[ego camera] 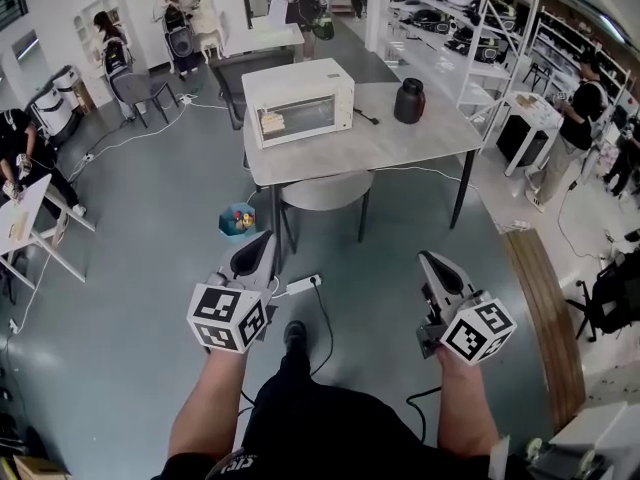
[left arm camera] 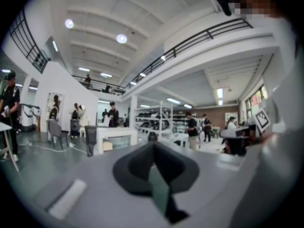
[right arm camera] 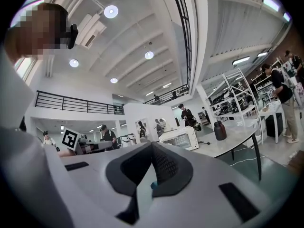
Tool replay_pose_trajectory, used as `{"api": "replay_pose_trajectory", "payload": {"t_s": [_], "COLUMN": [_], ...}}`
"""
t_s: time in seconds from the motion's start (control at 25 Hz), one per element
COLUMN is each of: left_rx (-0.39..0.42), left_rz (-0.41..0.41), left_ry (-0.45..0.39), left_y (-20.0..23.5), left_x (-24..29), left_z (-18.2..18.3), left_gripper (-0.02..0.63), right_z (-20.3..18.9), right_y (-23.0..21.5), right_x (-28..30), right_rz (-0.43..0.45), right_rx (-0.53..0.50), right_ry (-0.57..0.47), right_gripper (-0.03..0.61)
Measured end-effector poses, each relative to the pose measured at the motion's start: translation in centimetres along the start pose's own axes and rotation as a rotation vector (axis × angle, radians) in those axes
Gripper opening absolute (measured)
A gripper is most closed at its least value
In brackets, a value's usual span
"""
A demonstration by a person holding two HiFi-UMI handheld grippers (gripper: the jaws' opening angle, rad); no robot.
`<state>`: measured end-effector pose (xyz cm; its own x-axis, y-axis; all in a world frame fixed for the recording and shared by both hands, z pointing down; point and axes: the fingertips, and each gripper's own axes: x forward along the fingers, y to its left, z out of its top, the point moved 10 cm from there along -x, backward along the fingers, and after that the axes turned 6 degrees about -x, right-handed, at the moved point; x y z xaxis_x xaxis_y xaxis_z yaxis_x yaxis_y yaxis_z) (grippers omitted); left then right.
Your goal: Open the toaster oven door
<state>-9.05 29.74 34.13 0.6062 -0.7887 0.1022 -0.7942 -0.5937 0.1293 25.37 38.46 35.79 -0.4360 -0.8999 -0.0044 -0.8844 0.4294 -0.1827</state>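
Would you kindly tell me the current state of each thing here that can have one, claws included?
toaster oven, door closed, standing on the table
dark jar, upright
chair, tucked partly under the table
left claw, shut, empty
right claw, shut, empty

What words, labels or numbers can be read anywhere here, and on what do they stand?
None can be read outright.
White print on the person's black shirt: cut off and blurred, unreadable.
On the left gripper and right gripper: only black-and-white square patterns, no letters.
On the white box-shaped metal toaster oven: no legible label.
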Motion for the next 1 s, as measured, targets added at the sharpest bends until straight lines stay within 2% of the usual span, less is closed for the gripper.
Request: {"api": "replay_pose_trajectory", "payload": {"t_s": [0.44, 0.68, 1.0], "left_rx": [0.002, 0.014, -0.031], "left_rz": [-0.066, -0.080, -0.100], "left_ry": [-0.018, -0.037, 0.018], "left_y": [4.5, 9.3, 16.1], "left_x": [7.0, 11.3, 16.2], "left_z": [1.1, 3.7, 3.2], "left_gripper": [0.008, 0.008, 0.008], "right_z": [0.4, 0.8, 0.3], "right_y": [-2.2, -3.0, -3.7], "right_x": [6.6, 12.7, 21.2], "right_rz": [-0.012, -0.003, -0.010], "right_rx": [-0.019, -0.016, 0.007], "right_ry": [0.011, 0.025, 0.063], "right_gripper": [-0.008, -0.006, -0.006]}}
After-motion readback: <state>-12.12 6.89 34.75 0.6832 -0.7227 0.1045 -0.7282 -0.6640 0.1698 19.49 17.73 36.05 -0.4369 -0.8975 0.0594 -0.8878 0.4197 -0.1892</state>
